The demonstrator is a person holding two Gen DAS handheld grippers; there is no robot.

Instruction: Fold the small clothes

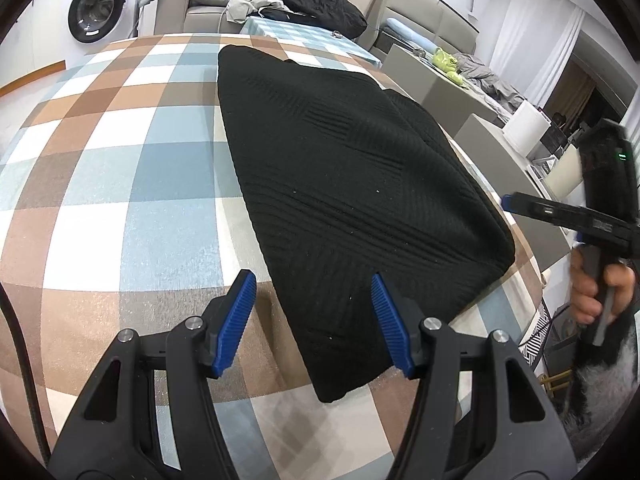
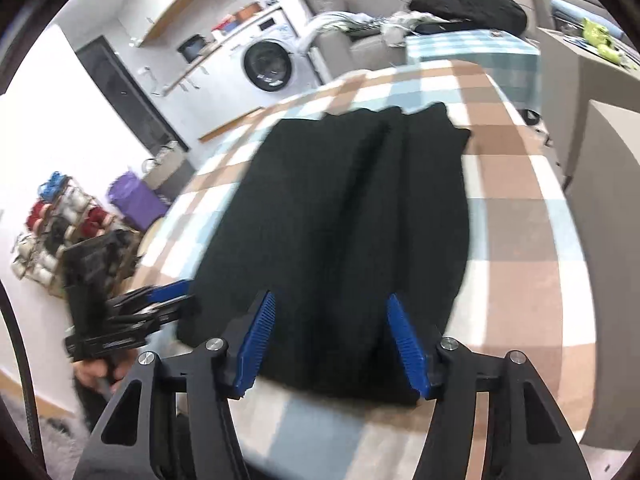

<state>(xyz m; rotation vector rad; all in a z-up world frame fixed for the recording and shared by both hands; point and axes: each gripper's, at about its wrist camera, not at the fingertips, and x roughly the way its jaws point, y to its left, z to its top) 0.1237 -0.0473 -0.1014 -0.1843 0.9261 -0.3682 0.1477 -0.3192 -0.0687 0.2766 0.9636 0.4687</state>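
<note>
The black garment (image 1: 340,184) is a matt, ribbed knit cloth, lying on a smooth checked tablecloth (image 1: 120,200) with a faint sheen. The left gripper (image 1: 314,320) has matt black plastic arms, ridged blue pads (image 1: 240,320) and shiny metal pins.

No text, label or number here is sharp enough to read.

The right wrist view is motion-blurred, smearing the black knit garment (image 2: 340,216) and the left gripper (image 2: 168,292); the right gripper (image 1: 505,202) is cut by the left view's edge, its jaws unreadable.
</note>
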